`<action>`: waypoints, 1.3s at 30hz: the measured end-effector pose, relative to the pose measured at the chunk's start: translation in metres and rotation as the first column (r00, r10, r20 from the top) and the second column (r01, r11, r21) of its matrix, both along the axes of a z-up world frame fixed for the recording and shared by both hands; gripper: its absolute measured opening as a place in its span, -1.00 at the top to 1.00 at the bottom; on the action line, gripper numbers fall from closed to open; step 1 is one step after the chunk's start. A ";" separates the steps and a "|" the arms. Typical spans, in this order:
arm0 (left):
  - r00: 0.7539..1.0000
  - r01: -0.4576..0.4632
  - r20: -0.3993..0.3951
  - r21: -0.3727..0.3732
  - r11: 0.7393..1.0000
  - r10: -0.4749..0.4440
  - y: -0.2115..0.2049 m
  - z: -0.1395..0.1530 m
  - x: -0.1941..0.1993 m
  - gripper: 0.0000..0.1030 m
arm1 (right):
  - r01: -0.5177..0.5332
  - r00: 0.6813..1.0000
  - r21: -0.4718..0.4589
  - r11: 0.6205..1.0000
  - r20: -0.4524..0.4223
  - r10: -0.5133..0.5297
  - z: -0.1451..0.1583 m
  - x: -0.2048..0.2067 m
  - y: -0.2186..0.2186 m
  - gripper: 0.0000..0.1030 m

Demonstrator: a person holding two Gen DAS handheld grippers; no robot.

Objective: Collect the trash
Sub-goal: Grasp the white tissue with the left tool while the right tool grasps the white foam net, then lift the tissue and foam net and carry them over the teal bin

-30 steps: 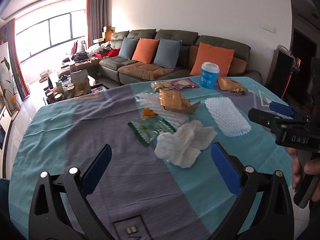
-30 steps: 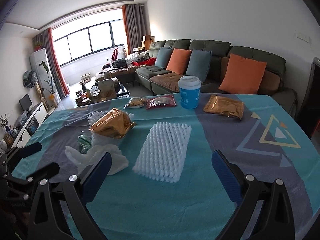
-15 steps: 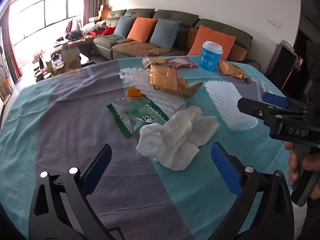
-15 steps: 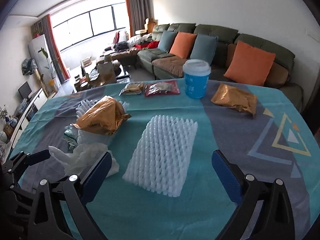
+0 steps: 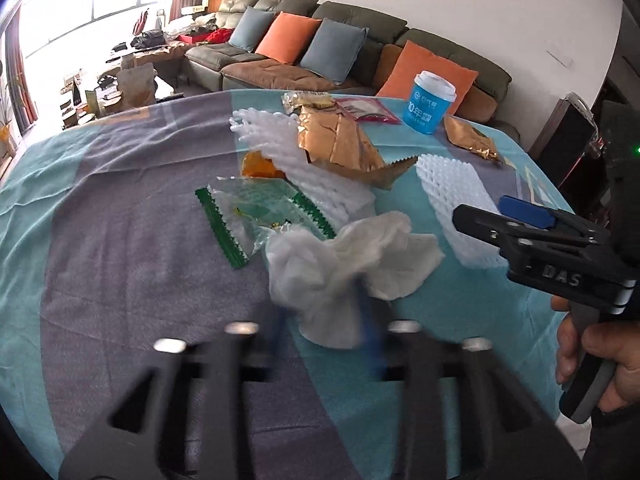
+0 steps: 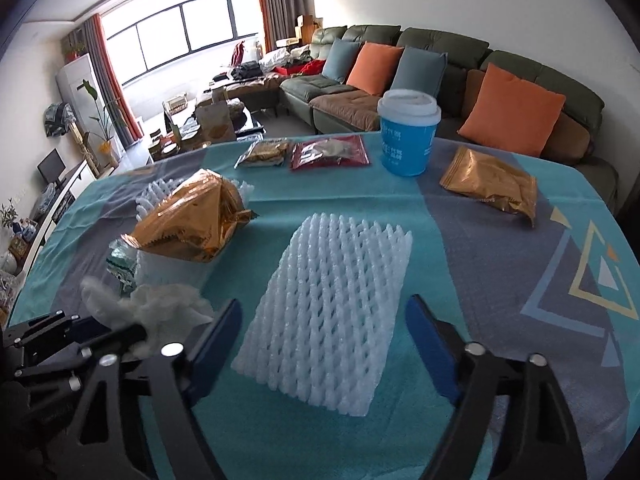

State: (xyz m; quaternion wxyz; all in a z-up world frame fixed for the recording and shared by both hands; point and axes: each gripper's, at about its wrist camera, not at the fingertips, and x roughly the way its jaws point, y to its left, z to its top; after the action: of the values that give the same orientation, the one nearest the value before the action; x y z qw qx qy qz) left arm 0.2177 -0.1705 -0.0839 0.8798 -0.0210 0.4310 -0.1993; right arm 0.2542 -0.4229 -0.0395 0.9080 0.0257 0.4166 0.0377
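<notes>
Step in hand: the first grabs, both tools at once. The left tool (image 5: 320,320) is closing on the crumpled white tissue (image 5: 348,264) at the near middle of the desk (image 5: 100,240); its blue fingers are blurred, but the tissue's near edge sits between them and looks pinched already. The right tool (image 6: 320,336) is closing too, with the near end of the white foam net (image 6: 332,300) lying between its fingers, pads not yet touching it. The person's hand (image 5: 592,364) shows on the right tool's handle in the left view.

Other trash lies farther out on the desk: green-edged clear wrapper (image 5: 260,212) left of the tissue, gold foil bag (image 5: 340,144) lying on a second foam net (image 5: 276,140), another gold bag (image 6: 492,184) far right, two small snack packs (image 6: 304,152) at the far edge, blue cup (image 6: 408,136) beside them. No bin is visible in either view.

Next move, as judged: finish both squeezes, then lift. The tissue is soft and may leave part behind. The foam net is springy and light, so the right tool needs to press fully before lifting, or it slips. Where to drop them cannot be told.
</notes>
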 end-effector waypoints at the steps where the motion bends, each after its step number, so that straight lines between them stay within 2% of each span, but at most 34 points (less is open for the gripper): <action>1: 1.000 0.002 -0.006 -0.005 1.000 -0.002 0.000 -0.001 0.001 0.74 | -0.005 1.000 -0.004 1.000 -0.011 0.005 -0.002 0.001 0.001 -0.35; 4: 1.000 0.010 -0.011 -0.024 1.000 -0.010 0.001 -0.001 0.001 0.87 | -0.007 1.000 -0.010 1.000 -0.023 0.007 -0.006 0.002 0.002 -0.29; 7: 1.000 0.025 -0.010 -0.043 0.999 -0.026 0.003 -0.001 -0.001 0.91 | -0.014 1.000 -0.009 1.000 -0.027 0.014 -0.007 0.001 0.002 -0.05; 9: 0.999 0.040 -0.010 -0.059 0.997 -0.041 0.004 0.000 -0.002 0.92 | -0.019 0.999 -0.003 1.000 -0.027 0.019 -0.006 0.000 0.001 0.39; 11: 0.999 0.043 0.001 -0.068 0.997 -0.043 0.005 0.002 -0.005 0.93 | -0.028 0.999 0.015 1.000 -0.023 0.028 -0.005 -0.001 0.001 0.72; 14: 0.998 0.058 0.022 -0.080 0.995 -0.057 0.008 0.006 -0.013 0.93 | -0.032 0.999 0.022 0.999 -0.013 0.032 -0.002 -0.005 0.002 0.84; 20: 0.996 0.069 0.070 -0.095 0.993 -0.062 0.017 0.022 -0.029 0.93 | -0.017 0.999 0.031 0.999 0.046 0.016 0.016 -0.025 0.002 0.84; 26: 0.985 0.037 0.173 -0.087 0.996 -0.021 0.043 0.052 -0.053 0.93 | -0.038 0.991 0.039 0.998 0.131 0.033 0.048 -0.050 0.012 0.84; 32: 0.959 -0.045 0.276 -0.063 0.997 0.061 0.086 0.082 -0.075 0.93 | -0.106 0.973 0.046 0.993 0.210 0.094 0.077 -0.070 0.039 0.84; 39: 0.918 -0.204 0.341 -0.026 0.979 0.201 0.162 0.107 -0.086 0.93 | -0.280 0.933 0.048 0.959 0.250 0.260 0.093 -0.067 0.104 0.84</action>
State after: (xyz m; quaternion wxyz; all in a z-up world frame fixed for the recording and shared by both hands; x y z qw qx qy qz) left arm 0.1312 -0.0087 0.0230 0.9572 -0.0260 0.2683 -0.1057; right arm 0.1870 -0.3186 0.0539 0.9361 0.0011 0.3008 0.1823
